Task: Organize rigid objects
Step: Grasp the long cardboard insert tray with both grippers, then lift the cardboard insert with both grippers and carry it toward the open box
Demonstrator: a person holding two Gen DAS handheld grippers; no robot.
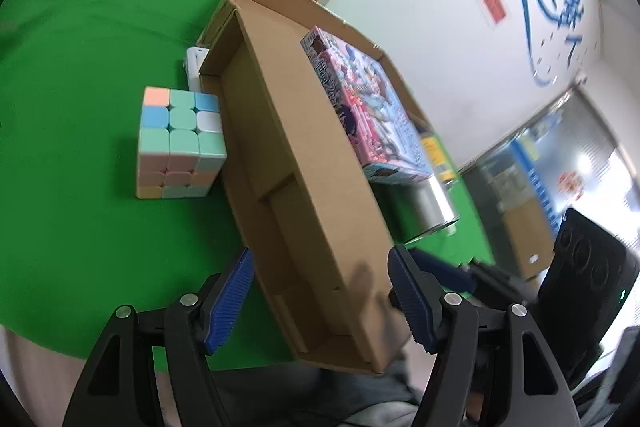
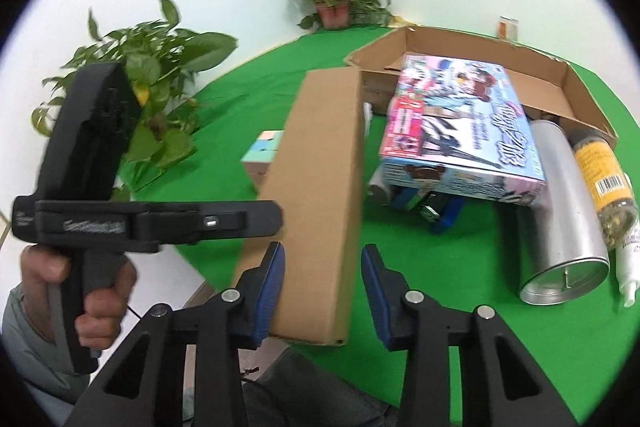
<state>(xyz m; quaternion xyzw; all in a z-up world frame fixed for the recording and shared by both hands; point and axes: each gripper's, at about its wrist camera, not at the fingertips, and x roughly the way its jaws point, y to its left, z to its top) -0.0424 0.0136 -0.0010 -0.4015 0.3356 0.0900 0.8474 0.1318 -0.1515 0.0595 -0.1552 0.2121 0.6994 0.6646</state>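
- My left gripper (image 1: 320, 253) straddles the near end of the cardboard tray (image 1: 304, 155). Both pads seem to press its outer walls, though blur leaves the left-side contact uncertain.
- My right gripper (image 2: 322, 255) has its fingers spread around the same tray. One pad touches it; the other stands just clear.
- The tray hangs tilted over the near edge of the green table (image 1: 80, 67).
- Handling: I judge it light, stiff along its length, and thin-walled enough to crush. I'd grip across a folded end corner with mild pressure.
- Look: long, shallow, plain brown, open-topped and empty.
- Farther off: a pastel cube (image 1: 180, 143) sits beside the tray, with a toy box (image 1: 368, 107) beyond.
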